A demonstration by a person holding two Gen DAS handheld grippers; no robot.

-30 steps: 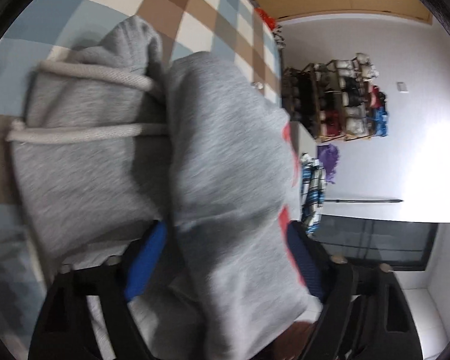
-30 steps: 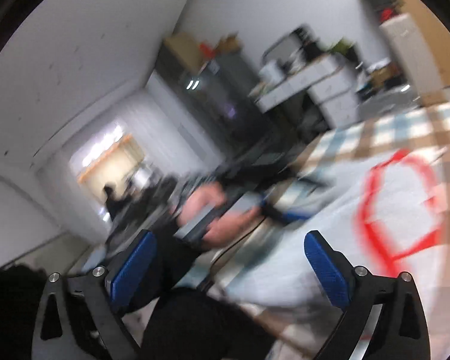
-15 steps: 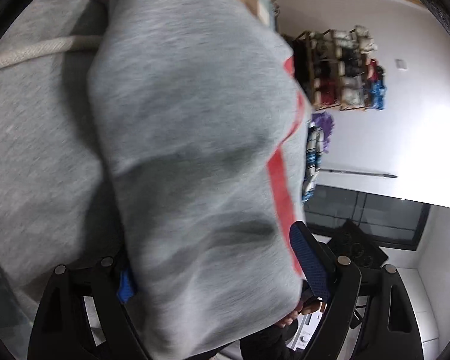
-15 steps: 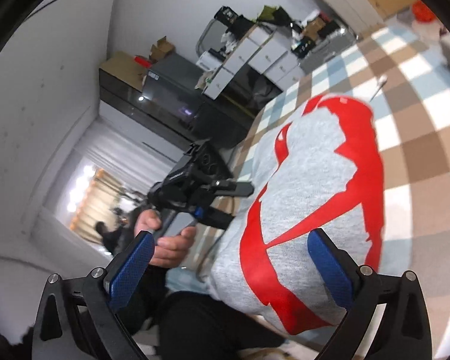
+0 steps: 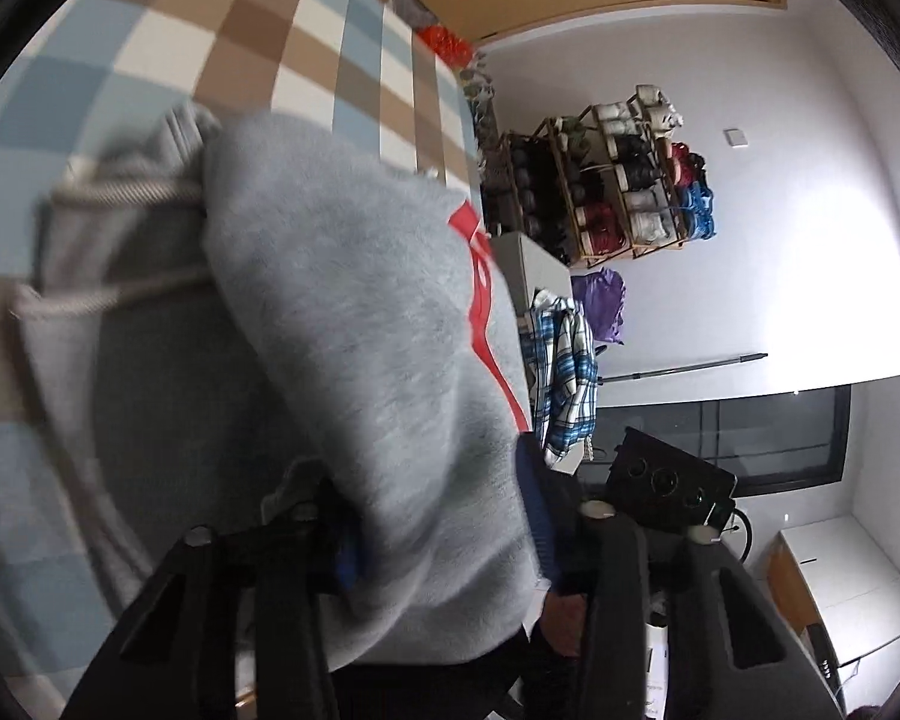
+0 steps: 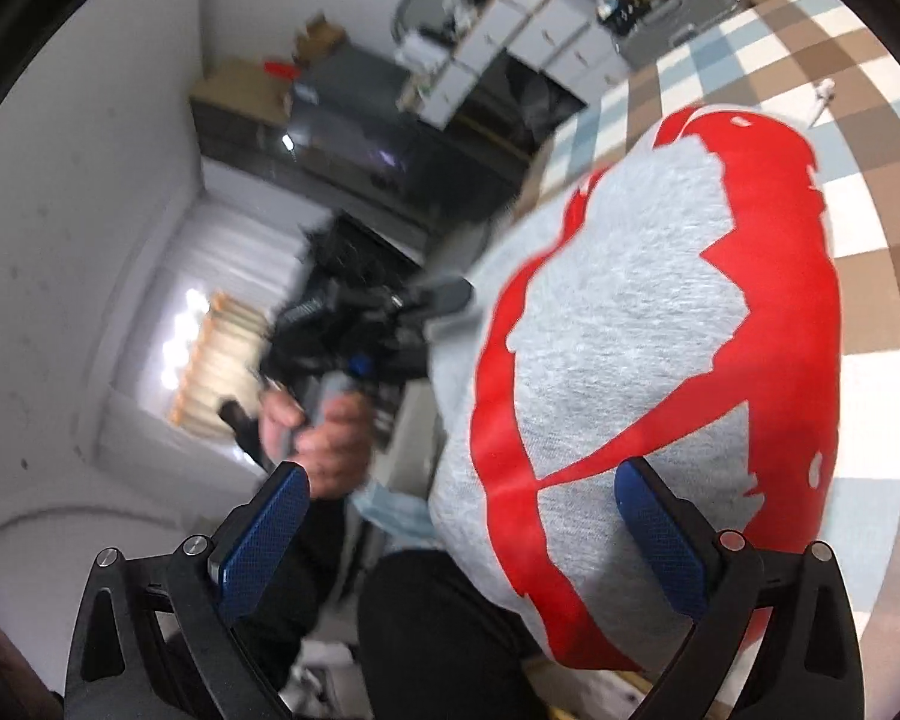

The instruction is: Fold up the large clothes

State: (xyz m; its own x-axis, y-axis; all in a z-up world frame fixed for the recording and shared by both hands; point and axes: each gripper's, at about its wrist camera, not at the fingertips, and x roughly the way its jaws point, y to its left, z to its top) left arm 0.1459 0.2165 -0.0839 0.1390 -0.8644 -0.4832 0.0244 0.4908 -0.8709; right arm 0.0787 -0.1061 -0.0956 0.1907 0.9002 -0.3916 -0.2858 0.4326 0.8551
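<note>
At the near edge of the bed, the left gripper [image 5: 444, 534] has a thick fold of the grey hoodie [image 5: 354, 324] bunched between its blue pads; the jaws have just been closing and the cloth now fills the gap, pressed from both sides. Seen from the right wrist, a hand [image 6: 324, 438] holds that gripper's handle beside the garment. The right gripper [image 6: 468, 534] hovers with its fingers spread wide, nothing between them, the hem of the hoodie just past the right-hand pad. The hoodie lies folded in a mound on the checked bedcover [image 5: 282, 42], red print [image 6: 768, 276] facing up, white drawcords [image 5: 126, 195] trailing across the hood side. Beyond the bed, a plaid shirt [image 5: 561, 372] hangs at the bedside. Farther off, a shoe rack [image 5: 606, 180] stands against the white wall.
</note>
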